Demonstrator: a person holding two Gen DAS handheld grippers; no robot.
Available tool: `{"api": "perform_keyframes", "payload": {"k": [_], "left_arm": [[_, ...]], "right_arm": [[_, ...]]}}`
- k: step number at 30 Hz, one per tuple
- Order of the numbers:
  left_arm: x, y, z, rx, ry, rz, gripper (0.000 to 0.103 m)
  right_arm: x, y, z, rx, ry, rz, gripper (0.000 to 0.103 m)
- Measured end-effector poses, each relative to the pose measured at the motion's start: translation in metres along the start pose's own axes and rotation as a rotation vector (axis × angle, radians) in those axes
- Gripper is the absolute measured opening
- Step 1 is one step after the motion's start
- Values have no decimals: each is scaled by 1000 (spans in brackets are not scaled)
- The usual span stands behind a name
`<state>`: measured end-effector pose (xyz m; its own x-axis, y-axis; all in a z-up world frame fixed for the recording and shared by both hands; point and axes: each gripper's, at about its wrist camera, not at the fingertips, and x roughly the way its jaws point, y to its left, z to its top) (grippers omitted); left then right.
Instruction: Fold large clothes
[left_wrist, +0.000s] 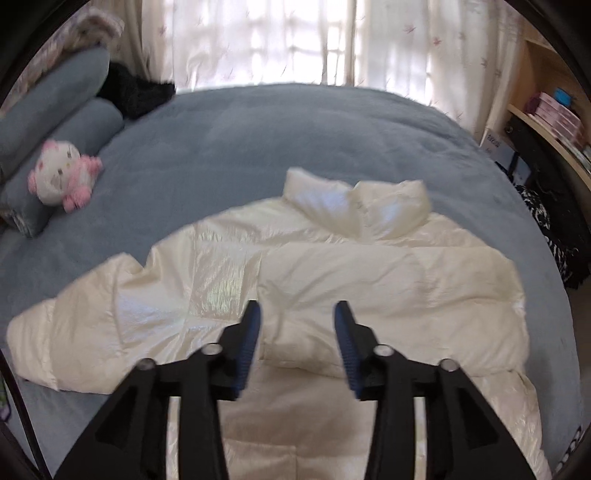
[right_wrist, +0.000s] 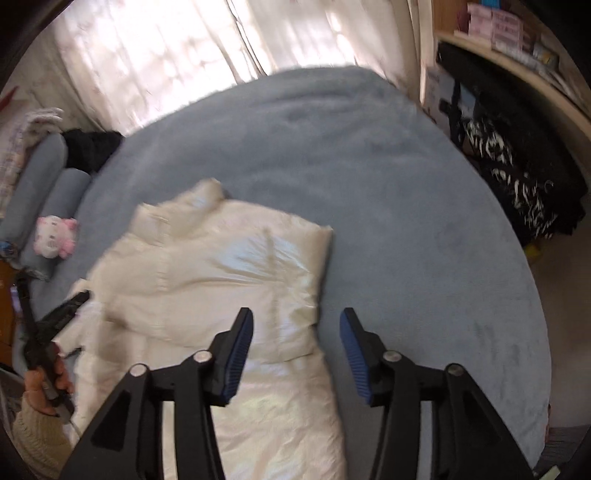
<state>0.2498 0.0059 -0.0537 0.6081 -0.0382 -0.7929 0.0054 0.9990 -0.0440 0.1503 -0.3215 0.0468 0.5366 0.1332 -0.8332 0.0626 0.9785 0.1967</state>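
At the bottom of the left wrist view the left gripper (left_wrist: 297, 308) hangs with jaws spread and nothing between them; in the right wrist view the right gripper (right_wrist: 296, 315) likewise has its jaws apart and empty, poised over the jacket's right edge. Just beyond lies the cream puffer jacket (left_wrist: 332, 280), spread on the bed at frame centre, its collar toward the window; one sleeve looks folded in across the body, the other still sticks out toward the lower left. The step in hand seems to be a pause between folds; the next move likely calls for pinching that loose sleeve and carrying it inward. The blue bed cover (left_wrist: 280, 140) stretches behind; a pink-and-white plush toy (left_wrist: 64, 177) sits at left by the pillows; sheer curtains (left_wrist: 295, 40) fill the top; shelves stand upper right.
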Motion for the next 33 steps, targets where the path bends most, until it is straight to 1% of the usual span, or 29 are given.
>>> {"api": "perform_keyframes", "payload": {"k": [1,3,6,8,10,11,12,13,15,18,22,23,25,26,28,31,33], "left_arm": [[-9,-5,1,17,-13,1,46],[-28,-17,2,48,-29,-13,46],[-53,-34,5,82,-41,-80,47],[-66,-44,6,101,-51,-98,54],[-77,-52,7,112,-67,-108,56],[-82,-55,7,114,-75,-120,57],[-85,-58,7,115,-78,-132,57],[-86,-61,6,117,-78,-145,59],[-82,-64,8,107,-66,-158,60],[-65,-65,10,91,-55,-132,61],[-21,-64,13,52,-46,-127,60],[-9,-65,14,45,-45,-125,60],[15,-69,14,41,-43,-118,60],[30,-72,13,40,-43,-106,60],[53,-77,12,29,-29,-96,60],[85,-82,9,11,2,-110,59],[106,-87,6,13,17,-87,58]], "right_arm": [[-11,9,0,4,-7,32,53],[-24,25,2,23,7,102,54],[-33,51,1,34,70,217,54],[-38,67,0,46,102,296,54],[-35,80,-2,86,151,388,54],[-36,89,-6,97,172,422,54],[-38,95,-8,94,171,438,54],[-42,103,-10,74,147,438,54],[-46,113,-12,37,80,400,54],[-37,113,-7,21,11,363,54],[25,99,7,50,-3,339,54],[50,94,11,70,-6,310,54],[86,81,17,95,2,291,54],[111,78,20,108,11,275,54],[150,75,22,124,32,287,54],[198,74,22,123,50,313,53],[223,72,21,116,52,286,53]]}}
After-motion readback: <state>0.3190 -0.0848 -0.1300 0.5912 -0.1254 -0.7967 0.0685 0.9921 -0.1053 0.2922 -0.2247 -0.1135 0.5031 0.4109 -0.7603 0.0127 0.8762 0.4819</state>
